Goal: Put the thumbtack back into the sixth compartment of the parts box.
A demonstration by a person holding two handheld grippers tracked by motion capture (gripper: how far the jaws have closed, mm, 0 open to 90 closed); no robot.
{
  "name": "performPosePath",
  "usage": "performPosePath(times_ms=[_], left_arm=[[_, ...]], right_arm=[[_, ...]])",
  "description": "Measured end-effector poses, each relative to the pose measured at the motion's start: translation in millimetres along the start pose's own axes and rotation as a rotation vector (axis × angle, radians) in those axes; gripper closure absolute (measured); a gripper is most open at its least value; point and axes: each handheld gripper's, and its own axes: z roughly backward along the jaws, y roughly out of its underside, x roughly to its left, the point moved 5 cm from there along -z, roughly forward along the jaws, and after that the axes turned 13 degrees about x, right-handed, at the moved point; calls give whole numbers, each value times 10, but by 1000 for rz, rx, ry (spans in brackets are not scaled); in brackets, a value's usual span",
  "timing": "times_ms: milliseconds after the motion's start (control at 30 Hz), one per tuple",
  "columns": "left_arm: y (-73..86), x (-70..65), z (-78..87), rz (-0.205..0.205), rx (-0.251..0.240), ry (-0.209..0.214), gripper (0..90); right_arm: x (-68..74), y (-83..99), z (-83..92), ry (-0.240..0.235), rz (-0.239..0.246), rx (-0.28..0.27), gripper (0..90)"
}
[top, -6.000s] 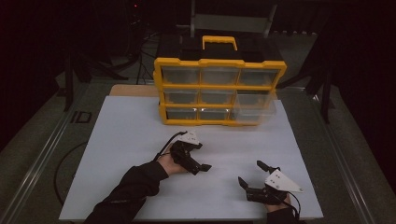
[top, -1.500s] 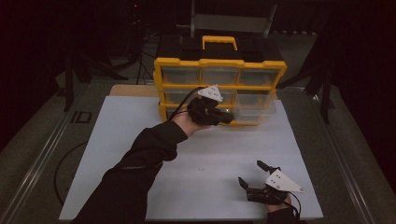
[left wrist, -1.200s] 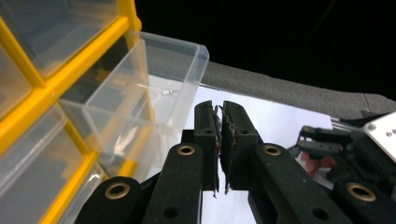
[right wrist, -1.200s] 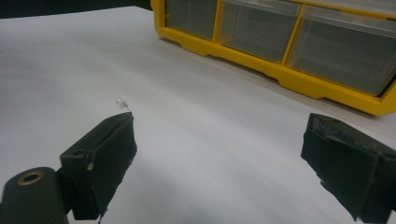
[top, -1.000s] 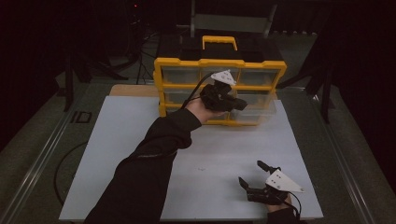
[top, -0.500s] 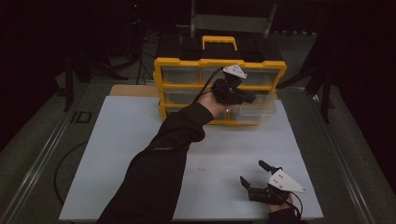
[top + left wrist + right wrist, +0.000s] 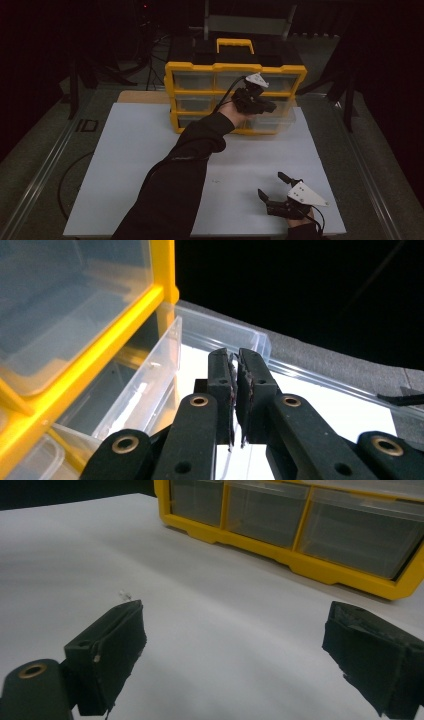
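A yellow organizer (image 7: 235, 67) with clear drawers stands at the back of the white board (image 7: 130, 165). Its bottom right drawer (image 7: 277, 122) is pulled out. My left gripper (image 7: 270, 107) hovers just above that drawer. In the left gripper view the gripper (image 7: 236, 357) has its jaws shut over the open drawer (image 7: 165, 355), and a thin pale strand (image 7: 226, 462) hangs from between the pads. My right gripper (image 7: 271, 184) rests open on the board near the front right. In its own view the right gripper (image 7: 235, 630) has bare board between the jaws and faces the organizer (image 7: 300, 560).
A tiny clear bit (image 7: 212, 180) lies on the board left of the right gripper, also seen as a tiny clear bit (image 7: 125, 595) in the right gripper view. A black cable (image 7: 70, 175) loops off the board's left edge. Dark stands surround the table.
My left hand rose from the board to the organizer's front, then slid right and slightly down to the pulled-out bottom right drawer. The right gripper has kept still.
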Motion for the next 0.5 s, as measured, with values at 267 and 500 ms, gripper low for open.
performPosePath(times_ms=[267,500], left_arm=[[43,33,-96,15,18,-29,858],[33,44,-14,42,-8,-65,643]], right_arm=[[1,-1,4,-2,3,-4,96],[10,-2,0,-2,4,-1,96]])
